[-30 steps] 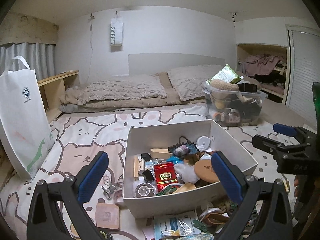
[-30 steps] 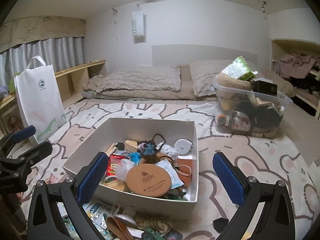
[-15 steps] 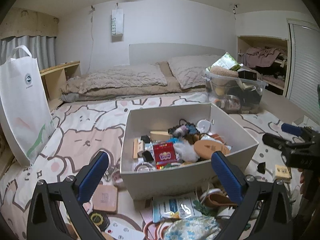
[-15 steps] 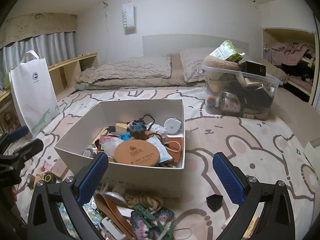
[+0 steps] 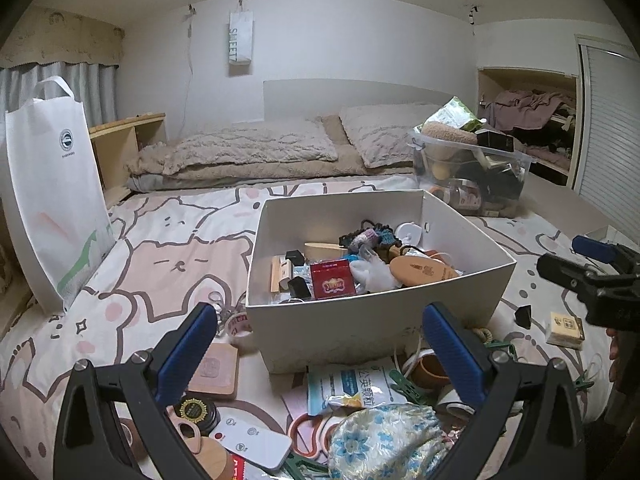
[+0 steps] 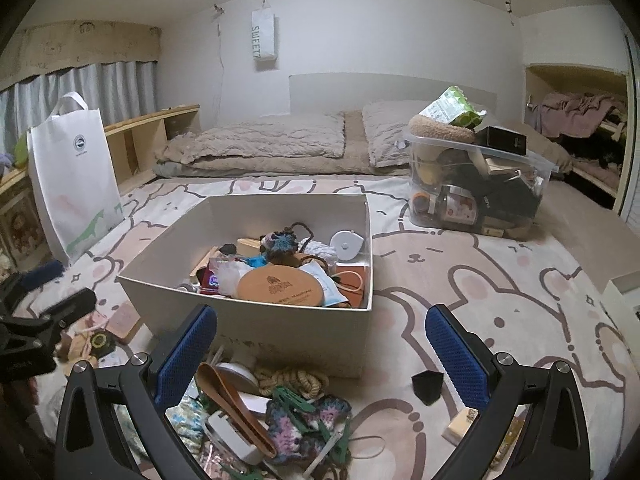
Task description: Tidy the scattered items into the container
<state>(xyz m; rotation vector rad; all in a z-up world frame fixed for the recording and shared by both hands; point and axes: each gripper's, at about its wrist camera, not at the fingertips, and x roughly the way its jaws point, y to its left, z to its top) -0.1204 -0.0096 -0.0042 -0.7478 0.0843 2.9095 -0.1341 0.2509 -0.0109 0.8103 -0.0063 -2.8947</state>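
A white open box stands on the patterned blanket, partly filled with small items; it also shows in the right wrist view. Scattered items lie in front of it: a blue floral pouch, a white remote, a paper packet, a brown leather strap, a coiled rope, a crocheted piece, a black clip. My left gripper is open and empty above the clutter. My right gripper is open and empty, in front of the box.
A white tote bag stands at the left. A clear bin full of things sits at the back right. Pillows and folded bedding lie behind. A small wooden block lies at the right.
Both grippers have pulled back and tilted down from the box, so the scattered items in front of it have come into view. Both stay open and empty.
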